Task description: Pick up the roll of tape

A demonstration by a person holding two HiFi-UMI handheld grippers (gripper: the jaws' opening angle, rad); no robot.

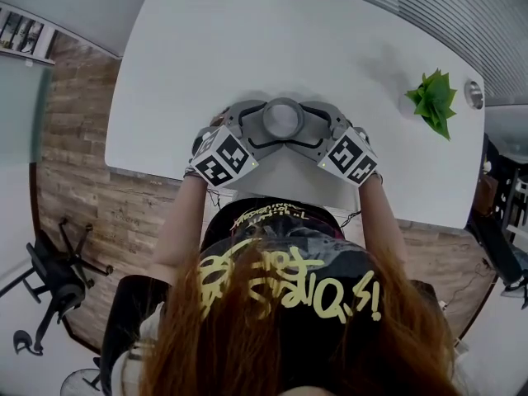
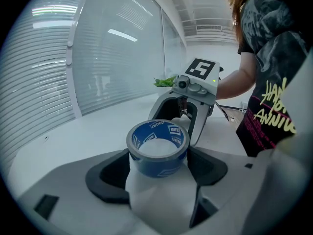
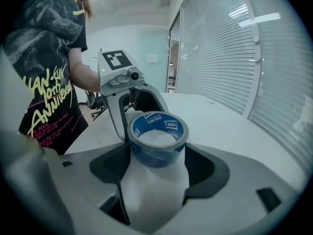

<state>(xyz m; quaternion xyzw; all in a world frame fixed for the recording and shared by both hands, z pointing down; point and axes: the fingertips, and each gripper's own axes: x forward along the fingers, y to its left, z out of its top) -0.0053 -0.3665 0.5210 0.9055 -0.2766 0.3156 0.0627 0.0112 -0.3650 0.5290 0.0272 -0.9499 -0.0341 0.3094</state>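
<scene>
A roll of grey tape with a blue printed core (image 1: pixel 282 119) lies flat on the white table (image 1: pixel 247 40), near its front edge. My left gripper (image 1: pixel 264 127) comes at it from the left and my right gripper (image 1: pixel 302 129) from the right, their fingers ringing the roll. In the left gripper view the tape (image 2: pixel 157 151) sits between the tips of the wide jaws (image 2: pixel 159 174), pads close beside it without a visible squeeze. The right gripper view shows the same tape (image 3: pixel 157 140) between its open jaws (image 3: pixel 157 169).
A small green plant (image 1: pixel 433 101) and a round metal fitting (image 1: pixel 473 94) stand at the table's right end. An office chair (image 1: pixel 49 291) is on the wooden floor at the left. Window blinds run behind the table.
</scene>
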